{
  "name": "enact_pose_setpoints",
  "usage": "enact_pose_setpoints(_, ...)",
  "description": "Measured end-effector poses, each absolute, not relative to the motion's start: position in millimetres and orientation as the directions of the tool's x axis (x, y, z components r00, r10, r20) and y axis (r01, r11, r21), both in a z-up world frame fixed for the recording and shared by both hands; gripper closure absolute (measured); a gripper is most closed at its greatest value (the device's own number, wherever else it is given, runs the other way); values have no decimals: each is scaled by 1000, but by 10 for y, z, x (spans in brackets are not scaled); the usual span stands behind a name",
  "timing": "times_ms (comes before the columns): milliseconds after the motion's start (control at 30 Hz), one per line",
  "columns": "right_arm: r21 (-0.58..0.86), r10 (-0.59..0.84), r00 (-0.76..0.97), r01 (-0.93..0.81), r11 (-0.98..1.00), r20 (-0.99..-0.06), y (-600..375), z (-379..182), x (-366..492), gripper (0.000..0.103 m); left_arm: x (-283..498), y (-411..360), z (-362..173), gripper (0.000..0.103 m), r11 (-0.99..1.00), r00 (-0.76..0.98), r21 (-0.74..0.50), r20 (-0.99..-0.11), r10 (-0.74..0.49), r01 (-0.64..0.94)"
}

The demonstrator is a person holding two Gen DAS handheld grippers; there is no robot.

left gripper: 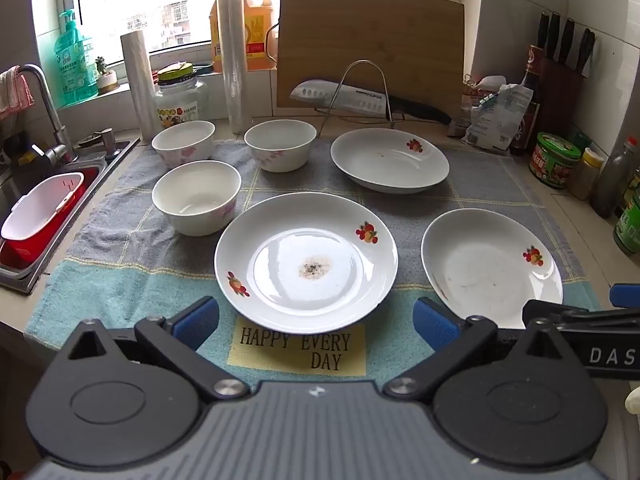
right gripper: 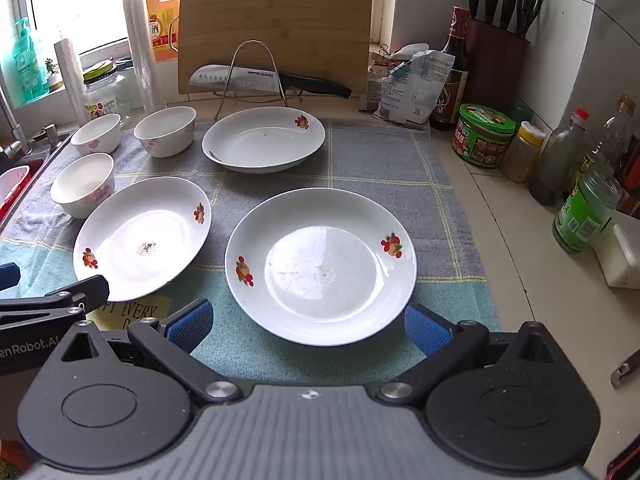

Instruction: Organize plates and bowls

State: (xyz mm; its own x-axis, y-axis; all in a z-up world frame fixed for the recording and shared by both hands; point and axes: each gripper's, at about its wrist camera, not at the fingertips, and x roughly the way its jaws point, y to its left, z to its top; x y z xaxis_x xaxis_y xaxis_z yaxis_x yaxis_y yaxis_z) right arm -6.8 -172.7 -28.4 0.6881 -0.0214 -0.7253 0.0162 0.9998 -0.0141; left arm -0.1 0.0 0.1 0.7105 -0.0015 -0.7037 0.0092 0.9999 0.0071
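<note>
Both grippers are hanging released over the towel's near edge: left gripper (left gripper: pixel 316 316) is facing the stained plate (left gripper: pixel 306 262) dead ahead, right gripper (right gripper: pixel 308 326) the neighbouring plate (right gripper: pixel 320 266). Bowls (left gripper: pixel 196 196) are sitting far-left, nearer the left gripper.

Home kitchen counter.
Sink (left gripper: pixel 48 184) at nine o'clock, cutting board (left gripper: pixel 370 40) at twelve, knife block (right gripper: pixel 494 60) and condiment bottles (right gripper: pixel 584 216) at two.
</note>
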Motion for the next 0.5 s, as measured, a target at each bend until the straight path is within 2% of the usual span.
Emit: enact_pose_setpoints(500,-12,-17,697,11,1000,-717,-1773,-239,-51,0,-16,-11,36,1,1000,713,5,-701,-3,9)
